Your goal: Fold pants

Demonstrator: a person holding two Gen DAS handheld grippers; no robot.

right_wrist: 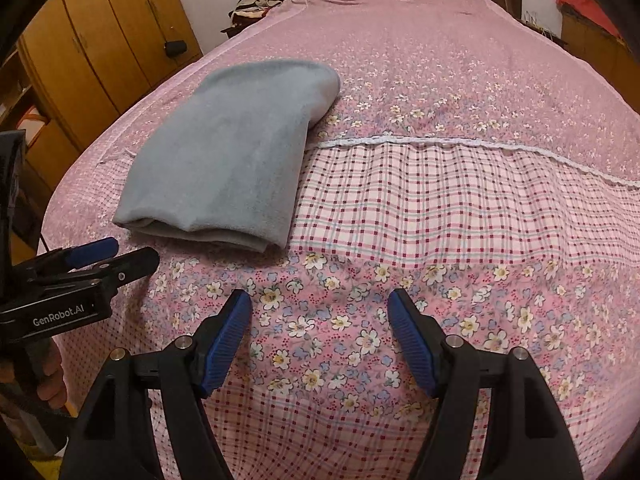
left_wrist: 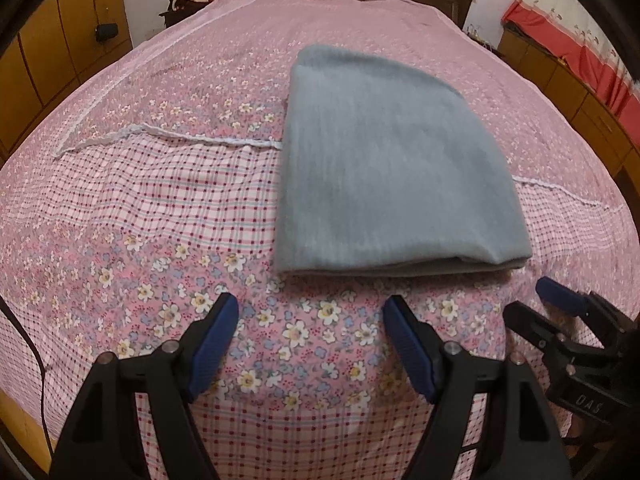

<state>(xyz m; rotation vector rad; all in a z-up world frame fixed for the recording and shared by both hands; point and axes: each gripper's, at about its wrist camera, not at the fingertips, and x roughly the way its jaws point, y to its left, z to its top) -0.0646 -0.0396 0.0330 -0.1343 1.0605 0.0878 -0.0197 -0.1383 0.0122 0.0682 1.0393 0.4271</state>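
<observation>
Pants: grey, fleecy pants are lying folded into a thick rectangle on the bed, layered edges facing me, rounded fold at the far end.
Bed: the pink bedspread is showing floral and checked panels split by a white lace strip.
Left tongs: I am holding my left tongs released, nothing between the ribbed blue pads, just near of the pants.
Right tongs: my right tongs are gaping empty, over open floral cloth right of the pants.
</observation>
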